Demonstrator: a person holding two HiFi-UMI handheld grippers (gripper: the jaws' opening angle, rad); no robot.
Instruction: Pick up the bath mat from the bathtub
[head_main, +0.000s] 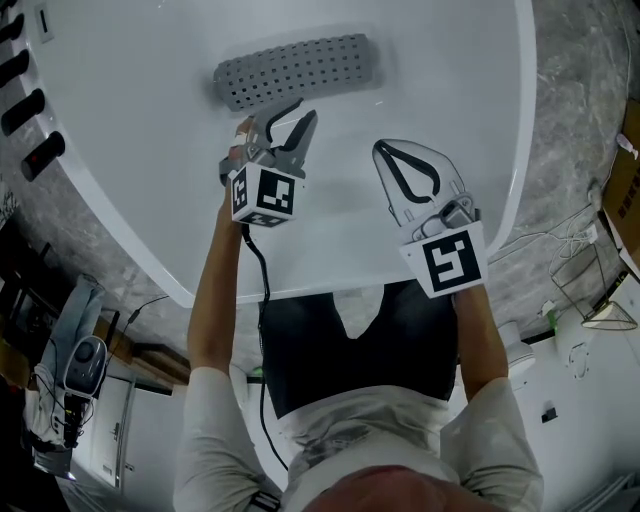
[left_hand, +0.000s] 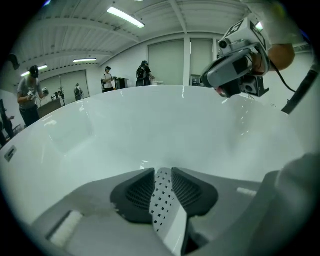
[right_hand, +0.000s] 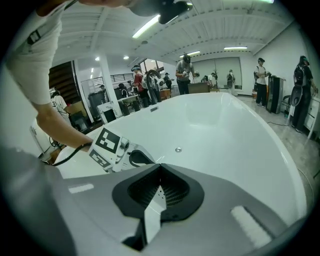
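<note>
**Both grippers over the bathtub, the bath mat just ahead of the left one**

We look down into a white bathtub (head_main: 150, 200) with smooth, glossy walls, standing on a grey marbled floor (head_main: 570, 120). Cables and loose gear lie at the picture's edges. From the gripper views we see a large hall with strip lights on the ceiling and several people (right_hand: 185, 70) standing in the background. A small round metal fitting (right_hand: 178, 149) sits in the tub wall.

Both of the person's forearms reach forward over the tub rim, in white sleeves, and both tools point downward into the basin. The left gripper (head_main: 298, 112) is at upper centre of the head view, with a black cable (head_main: 262, 280) trailing back along the arm. Its jaws stand slightly apart (left_hand: 163, 170). A pale strip with small dark holes shows in the narrow gap, and we cannot tell whether that is the mat or part of the gripper. The right gripper (head_main: 385, 150) is to its right and a little lower in the frame. Its jaw tips meet with nothing between them (right_hand: 160, 166).

The bath mat (head_main: 295, 70) lies in the tub at top centre of the head view. It is grey, oblong, rounded at its ends and pierced by rows of small holes. It sits just beyond the left gripper's tips and is apart from the right gripper.
</note>
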